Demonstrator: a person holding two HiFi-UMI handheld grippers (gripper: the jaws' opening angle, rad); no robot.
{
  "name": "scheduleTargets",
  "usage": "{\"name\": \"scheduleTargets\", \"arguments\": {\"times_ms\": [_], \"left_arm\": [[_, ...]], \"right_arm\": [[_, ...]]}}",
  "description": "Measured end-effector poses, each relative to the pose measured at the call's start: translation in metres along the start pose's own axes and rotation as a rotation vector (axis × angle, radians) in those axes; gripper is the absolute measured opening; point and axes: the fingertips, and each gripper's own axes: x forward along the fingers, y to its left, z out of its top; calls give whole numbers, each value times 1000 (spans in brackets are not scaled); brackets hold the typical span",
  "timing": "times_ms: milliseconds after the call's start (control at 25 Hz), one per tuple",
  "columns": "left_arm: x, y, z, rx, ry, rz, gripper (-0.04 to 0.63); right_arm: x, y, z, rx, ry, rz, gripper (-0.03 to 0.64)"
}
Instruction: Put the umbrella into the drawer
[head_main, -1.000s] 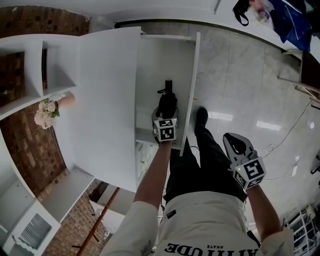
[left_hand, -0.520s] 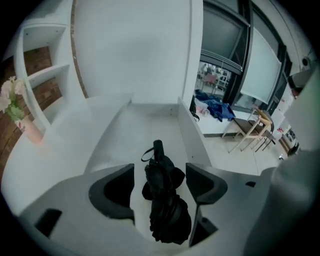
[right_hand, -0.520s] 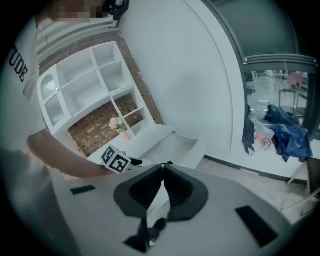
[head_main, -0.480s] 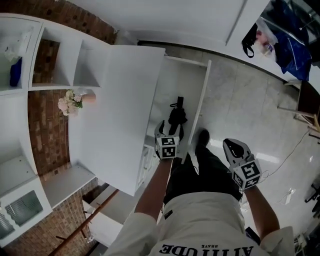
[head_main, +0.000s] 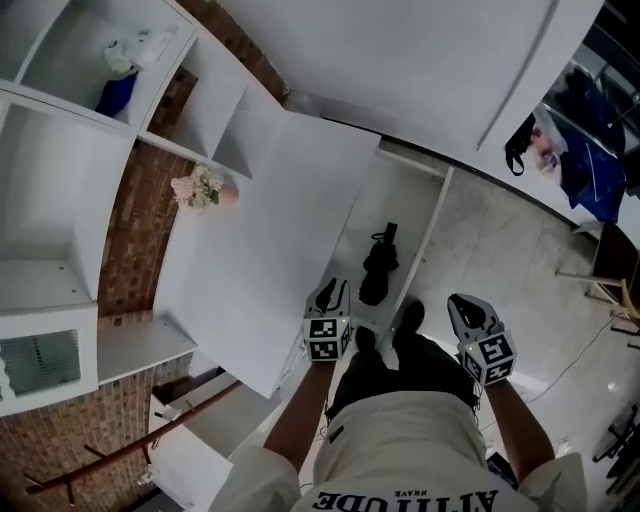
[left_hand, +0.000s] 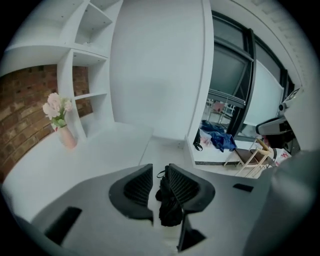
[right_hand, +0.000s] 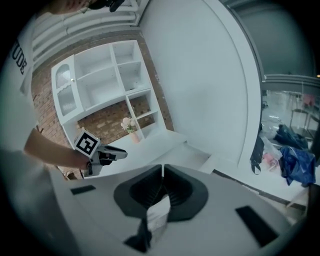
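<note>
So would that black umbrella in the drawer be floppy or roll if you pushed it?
Probably soft outside: the umbrella looks bunched and rumpled, so its cloth should squash. Its straight handle end hints at a stiff core. Lying flat in the drawer, it likely slides rather than rolls far.

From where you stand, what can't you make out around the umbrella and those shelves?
- Black folded umbrella in the open white drawer: in the left gripper view, its sides hide behind the left gripper's jaws, which have just been closing and grip nothing.
- Blue and white things on the top white shelf, head view: too small to name.
- Blue cloth heap at the right, head view: too far to identify.
</note>
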Motion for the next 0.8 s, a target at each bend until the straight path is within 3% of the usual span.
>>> {"name": "scheduleTargets", "arguments": {"times_ms": [280, 520, 800], "left_arm": [[-77, 42, 21, -69, -129, 31, 49], [-141, 54, 35, -64, -252, -29, 28], [-200, 71, 42, -72, -365, -60, 26]], "right_arm": [[-6, 44, 30, -64, -60, -47, 35], [-22, 85, 55, -104, -152, -97, 35], [-41, 120, 53, -135, -200, -153, 35]]}}
